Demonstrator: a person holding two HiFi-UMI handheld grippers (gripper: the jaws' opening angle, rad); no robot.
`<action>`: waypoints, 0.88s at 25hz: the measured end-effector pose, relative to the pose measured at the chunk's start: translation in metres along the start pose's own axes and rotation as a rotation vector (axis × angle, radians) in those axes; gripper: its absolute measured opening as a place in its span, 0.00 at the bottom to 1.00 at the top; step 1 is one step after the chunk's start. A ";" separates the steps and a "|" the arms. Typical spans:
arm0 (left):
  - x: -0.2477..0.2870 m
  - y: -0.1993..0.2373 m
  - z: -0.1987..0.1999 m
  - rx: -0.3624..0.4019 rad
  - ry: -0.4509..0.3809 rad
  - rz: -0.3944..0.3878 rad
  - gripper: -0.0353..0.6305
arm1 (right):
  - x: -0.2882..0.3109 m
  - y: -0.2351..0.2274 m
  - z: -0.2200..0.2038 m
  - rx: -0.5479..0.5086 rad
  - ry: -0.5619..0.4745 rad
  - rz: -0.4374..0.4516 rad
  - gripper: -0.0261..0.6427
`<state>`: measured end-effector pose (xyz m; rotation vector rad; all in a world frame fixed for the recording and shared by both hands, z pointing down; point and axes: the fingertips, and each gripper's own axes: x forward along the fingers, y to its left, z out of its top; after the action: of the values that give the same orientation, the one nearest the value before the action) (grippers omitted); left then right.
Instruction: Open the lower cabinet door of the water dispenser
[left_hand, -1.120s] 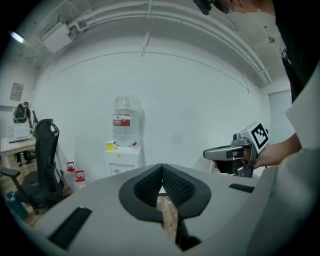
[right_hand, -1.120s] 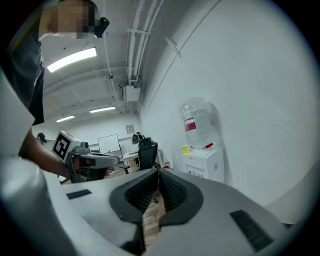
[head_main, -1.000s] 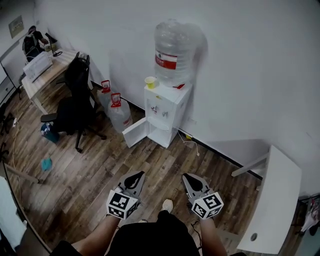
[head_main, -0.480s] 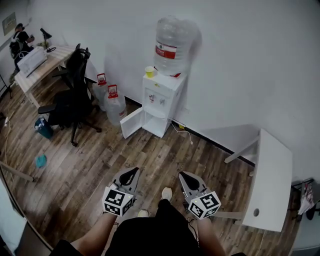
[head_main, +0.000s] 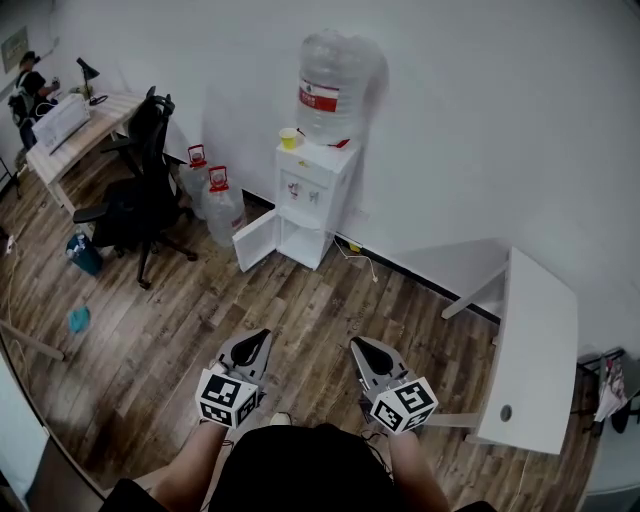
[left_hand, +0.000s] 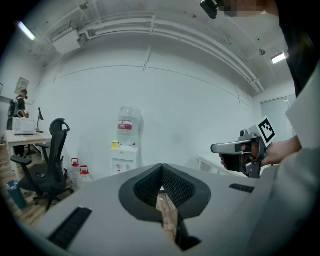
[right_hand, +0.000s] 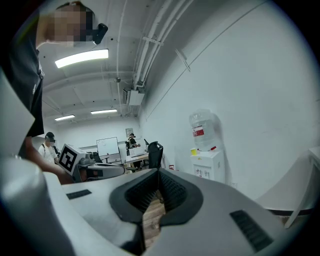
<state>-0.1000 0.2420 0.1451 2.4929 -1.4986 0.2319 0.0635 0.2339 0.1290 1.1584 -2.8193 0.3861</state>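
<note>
Left tool (head_main: 252, 340) low in the centre of the head view, jaws pressed together with nothing between them. The right tool (head_main: 362, 347) sits beside it, jaws likewise closed and empty. Both point up the frame across the wooden floor (head_main: 300, 310) toward the water dispenser (head_main: 305, 195), which is well apart from them in the upper middle, against the white wall (head_main: 480, 120). It's a white box unit carrying a big clear water bottle (head_main: 328, 88) with a red label, a yellow cup (head_main: 288, 138) on its top. Its lower cabinet door (head_main: 252, 243) stands swung out to the left, the white compartment showing. Two spare bottles (head_main: 222, 200) stand just left of it, an office chair (head_main: 135, 205) further left, a white worktop (head_main: 535, 350) at the right.
</note>
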 end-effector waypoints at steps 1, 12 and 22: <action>0.002 -0.004 0.000 -0.003 0.005 0.004 0.07 | -0.003 -0.003 0.001 0.002 0.002 0.005 0.08; 0.014 -0.050 0.014 -0.052 0.005 0.047 0.07 | -0.048 -0.033 0.015 -0.001 0.001 0.009 0.07; 0.008 -0.056 0.013 -0.060 -0.004 0.108 0.07 | -0.064 -0.047 0.011 0.013 -0.011 0.001 0.07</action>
<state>-0.0463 0.2577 0.1283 2.3703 -1.6196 0.1972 0.1428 0.2429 0.1183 1.1654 -2.8307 0.3994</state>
